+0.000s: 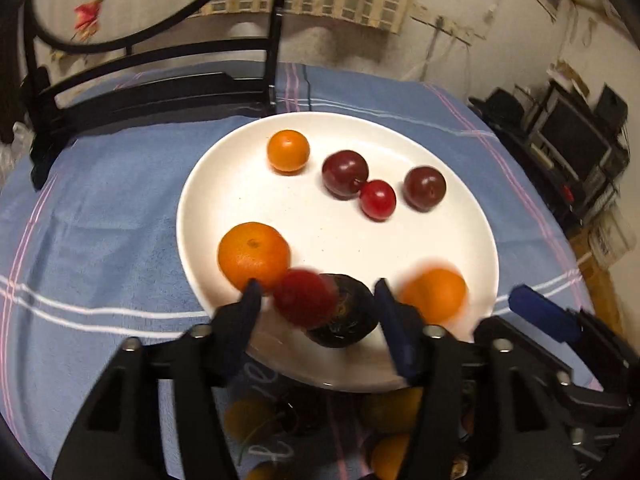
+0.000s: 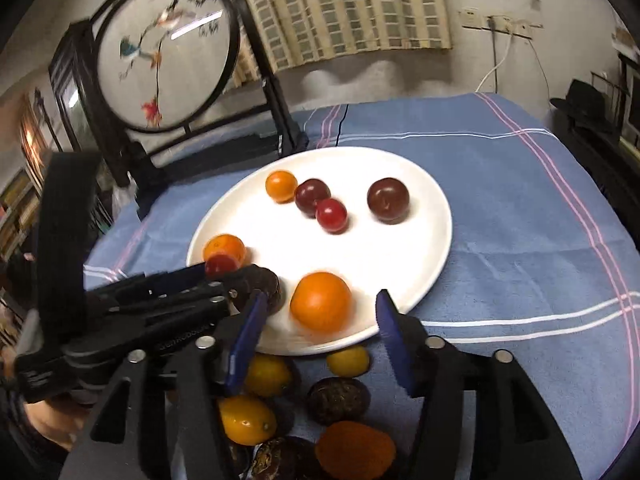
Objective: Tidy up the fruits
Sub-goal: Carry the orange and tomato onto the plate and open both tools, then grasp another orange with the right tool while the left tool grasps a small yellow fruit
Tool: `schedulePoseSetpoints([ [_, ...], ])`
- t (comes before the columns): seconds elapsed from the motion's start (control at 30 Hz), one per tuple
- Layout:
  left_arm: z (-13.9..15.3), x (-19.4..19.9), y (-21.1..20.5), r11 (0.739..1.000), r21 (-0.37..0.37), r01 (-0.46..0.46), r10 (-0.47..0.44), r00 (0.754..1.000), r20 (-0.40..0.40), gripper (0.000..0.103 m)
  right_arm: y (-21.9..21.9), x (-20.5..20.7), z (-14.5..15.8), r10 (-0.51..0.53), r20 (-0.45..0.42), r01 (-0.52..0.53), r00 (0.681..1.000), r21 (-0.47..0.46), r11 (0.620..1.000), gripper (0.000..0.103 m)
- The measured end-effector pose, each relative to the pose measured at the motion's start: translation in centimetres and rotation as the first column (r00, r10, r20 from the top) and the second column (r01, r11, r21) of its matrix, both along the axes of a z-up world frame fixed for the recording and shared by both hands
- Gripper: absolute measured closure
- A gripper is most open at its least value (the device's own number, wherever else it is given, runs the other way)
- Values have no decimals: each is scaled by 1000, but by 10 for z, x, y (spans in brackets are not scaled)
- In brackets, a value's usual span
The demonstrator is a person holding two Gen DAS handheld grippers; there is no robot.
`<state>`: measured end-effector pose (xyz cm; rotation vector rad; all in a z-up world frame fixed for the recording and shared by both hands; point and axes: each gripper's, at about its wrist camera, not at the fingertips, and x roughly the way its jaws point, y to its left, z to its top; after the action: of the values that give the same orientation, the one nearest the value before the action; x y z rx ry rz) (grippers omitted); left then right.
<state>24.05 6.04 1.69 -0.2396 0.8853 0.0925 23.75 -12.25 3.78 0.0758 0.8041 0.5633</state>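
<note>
A white plate [image 1: 280, 208] [image 2: 400, 264] on the blue cloth holds oranges, dark plums and small red fruits. My left gripper [image 1: 316, 294] is open over the plate's near rim; a blurred red fruit [image 1: 304, 298] and a dark passion fruit [image 1: 344, 316] lie between its fingers. In the right wrist view the left gripper [image 2: 224, 276] reaches in from the left. My right gripper [image 2: 320, 308] is open and empty, its fingers either side of a blurred orange [image 2: 321, 306] on the plate's near edge [image 1: 434, 294].
Loose fruits lie on the cloth in front of the plate: yellow ones [image 2: 268, 374], a dark passion fruit [image 2: 338, 400] and an orange one [image 2: 356, 454]. A round embroidered screen on a black stand [image 2: 164, 52] stands behind the plate at the left.
</note>
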Motion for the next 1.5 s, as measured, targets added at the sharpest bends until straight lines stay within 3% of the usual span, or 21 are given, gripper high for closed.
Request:
schedulePoseSetpoints([
  [0.13, 9, -16, 3, 1000, -9, -13, 13, 1000, 15, 38, -6, -8, 6, -8, 8, 8, 1000, 22, 1000, 40],
  [0.2, 16, -32, 7, 999, -1, -42, 42, 999, 32, 26, -6, -12, 8, -1, 8, 1, 1000, 22, 1000, 39],
  [0.3, 20, -53, 11, 997, -11, -72, 72, 997, 21, 16, -7, -25, 10, 9, 3, -9, 1000, 18, 1000, 38],
  [0.4, 18, -71, 11, 998, -32, -57, 57, 998, 0, 16, -6, -38, 10, 18, 8, -18, 1000, 10, 1000, 35],
  [0.57, 12, -102, 10, 998, 27, -65, 64, 998, 7, 13, -10, -69, 4, 34, 20, -34, 999, -16, 999, 34],
  [0.73, -3, -126, 17, 997, -10, -77, 77, 997, -15, 12, -12, -100, -7, 45, 18, -45, 999, -48, 998, 33],
  [0.8, -12, -131, 19, 996, 11, -84, 84, 996, -23, 12, -13, -112, -11, 58, 19, -57, 998, -48, 997, 33],
  [0.93, -16, -137, 22, 991, 93, -100, 102, 995, -12, 12, -13, -124, -17, 51, 15, -50, 999, -46, 998, 33],
  [1.3, -18, -137, 32, 991, 66, -114, 115, 993, -18, 11, 4, -132, -35, 112, -35, -115, 993, -104, 988, 33],
  [1.43, -20, -135, 30, 992, 70, -104, 105, 994, -24, 11, 20, -133, -46, 140, -58, -147, 989, -164, 975, 33],
  [1.47, -20, -135, 29, 992, 74, -99, 101, 995, -23, 11, 24, -134, -50, 147, -61, -156, 987, -192, 969, 36],
  [1.5, -21, -135, 28, 992, 78, -96, 98, 995, -22, 11, 26, -134, -51, 154, -64, -164, 986, -202, 966, 48],
])
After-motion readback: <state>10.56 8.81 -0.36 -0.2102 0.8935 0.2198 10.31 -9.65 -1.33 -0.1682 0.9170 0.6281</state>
